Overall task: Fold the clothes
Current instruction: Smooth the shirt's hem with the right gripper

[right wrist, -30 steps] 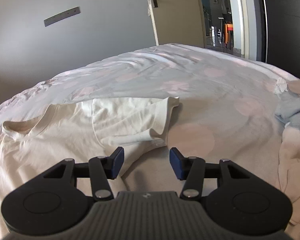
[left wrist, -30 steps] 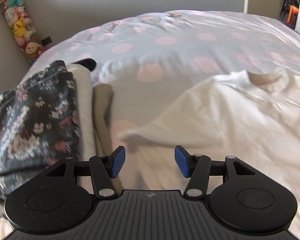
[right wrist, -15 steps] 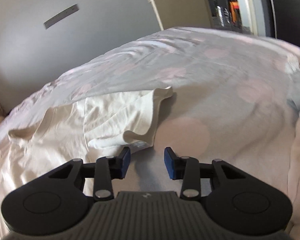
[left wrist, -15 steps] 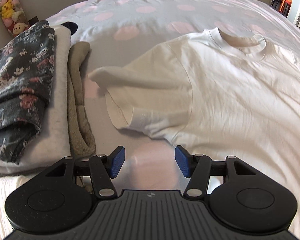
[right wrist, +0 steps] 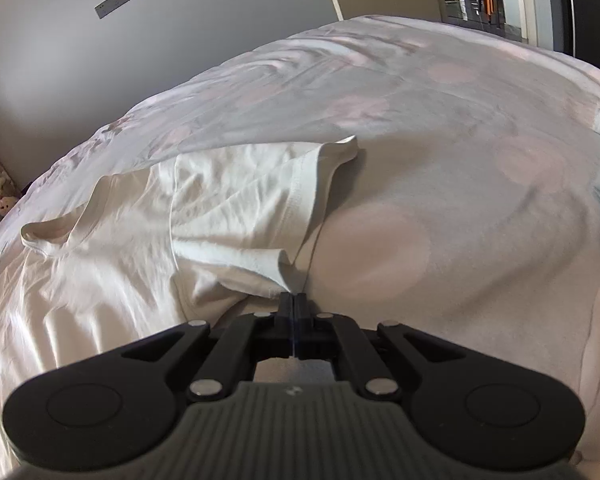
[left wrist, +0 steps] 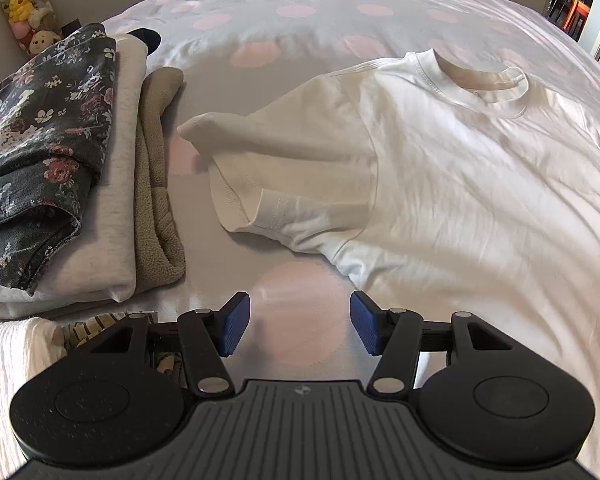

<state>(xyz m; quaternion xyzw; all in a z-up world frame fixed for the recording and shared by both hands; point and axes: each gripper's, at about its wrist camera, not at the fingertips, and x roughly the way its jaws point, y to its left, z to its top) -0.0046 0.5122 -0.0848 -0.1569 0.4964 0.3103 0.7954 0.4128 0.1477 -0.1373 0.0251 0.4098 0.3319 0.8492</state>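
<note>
Soft daylight, gentle shadows, sharp focus, fisheye-bowed dark corners

Both cameras ride low over the bed point(left wrist: 308, 28), each looking forward and down along its own fingers. The left one tips steeply and sits close above the shirt's point(left wrist: 460, 184) sleeve, with the folded stack point(left wrist: 80, 168) at its left. The right one looks flatter, across the other sleeve toward the wall point(right wrist: 80, 60) and doorway. Both share the shirt point(right wrist: 120, 248) and its collar.

T-shirt point(left wrist: 480, 184) hem beyond frame edge
</note>
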